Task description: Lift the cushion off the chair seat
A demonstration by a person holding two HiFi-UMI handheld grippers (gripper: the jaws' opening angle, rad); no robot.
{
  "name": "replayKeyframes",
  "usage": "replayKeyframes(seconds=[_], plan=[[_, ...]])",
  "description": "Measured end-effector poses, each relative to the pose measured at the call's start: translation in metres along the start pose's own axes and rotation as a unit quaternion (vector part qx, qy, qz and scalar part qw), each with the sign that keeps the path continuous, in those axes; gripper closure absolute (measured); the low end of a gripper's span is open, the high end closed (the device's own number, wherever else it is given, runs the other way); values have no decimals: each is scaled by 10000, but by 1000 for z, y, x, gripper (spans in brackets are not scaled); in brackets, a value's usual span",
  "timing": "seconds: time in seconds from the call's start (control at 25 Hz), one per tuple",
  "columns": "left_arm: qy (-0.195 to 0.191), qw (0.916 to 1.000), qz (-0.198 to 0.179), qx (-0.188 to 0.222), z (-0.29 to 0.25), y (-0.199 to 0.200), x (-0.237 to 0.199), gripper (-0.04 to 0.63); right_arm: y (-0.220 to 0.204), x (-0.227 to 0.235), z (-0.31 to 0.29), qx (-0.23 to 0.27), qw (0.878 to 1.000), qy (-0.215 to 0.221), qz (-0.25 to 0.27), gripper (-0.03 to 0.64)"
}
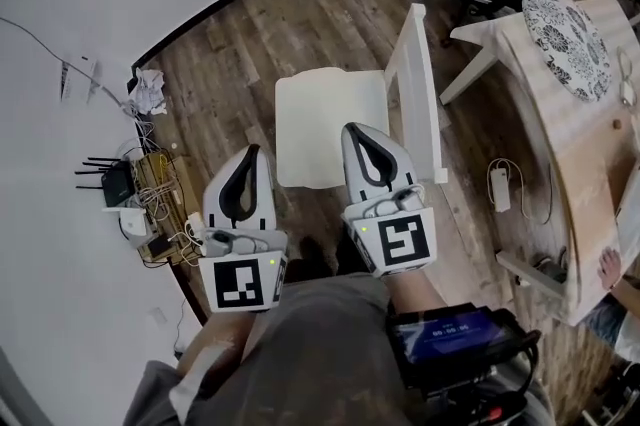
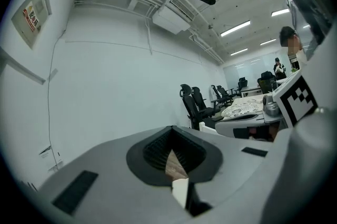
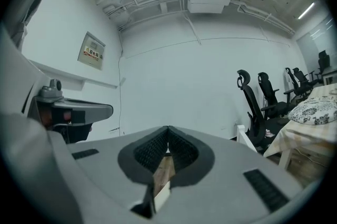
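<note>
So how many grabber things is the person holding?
2. The left gripper is left of the white chair seat; the right gripper overlaps its near edge. None looks hidden.

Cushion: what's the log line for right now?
cushion: lying on chair | left gripper: shut, empty | right gripper: shut, empty

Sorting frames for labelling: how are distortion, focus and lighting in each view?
Head view: evenly lit and sharp, white cushion slightly washed out, straight lines bowed. Left gripper view: strong fisheye, dark corners, bright ceiling strip lights. Right gripper view: same fisheye, dark rim.
</note>
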State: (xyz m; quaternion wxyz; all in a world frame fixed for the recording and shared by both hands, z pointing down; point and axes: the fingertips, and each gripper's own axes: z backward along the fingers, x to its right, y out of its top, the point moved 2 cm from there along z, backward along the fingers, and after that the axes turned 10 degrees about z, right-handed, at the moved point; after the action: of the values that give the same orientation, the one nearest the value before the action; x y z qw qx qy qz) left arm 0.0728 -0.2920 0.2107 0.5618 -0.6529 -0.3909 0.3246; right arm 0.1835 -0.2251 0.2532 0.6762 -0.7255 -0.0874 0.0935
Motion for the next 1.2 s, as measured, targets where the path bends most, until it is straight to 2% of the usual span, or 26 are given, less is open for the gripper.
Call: replayKeyframes(seconds=[0.32,0.6,0.76,0.88,0.96,1.2], plan=[[-125,9999,-13,-110,-15,-7,-7,589,-16,7,-9,-202,9996,-190,-100,609],[-352,9990,214,-161,-20,-25,-21,589,-38,-8,-12,-545,9977,-361,-153,609],[-456,9975,451,-303,-19,-47,-29,589,-54,-21,-14,-746,9962,-421,-152,609],[-574,9967,460,-333,-17,-69,-34,589,-77,-30,-16,-905,9946,-486,-146,609],[-658,9958,447,-455,-13,-84,-39,589,-92,-42,-13,-1071,9927,-521,-183,609],[-795,9907,750,-813,3,-140,-53,589,-146,-81,2,-1612,9843,-616,-360,609]])
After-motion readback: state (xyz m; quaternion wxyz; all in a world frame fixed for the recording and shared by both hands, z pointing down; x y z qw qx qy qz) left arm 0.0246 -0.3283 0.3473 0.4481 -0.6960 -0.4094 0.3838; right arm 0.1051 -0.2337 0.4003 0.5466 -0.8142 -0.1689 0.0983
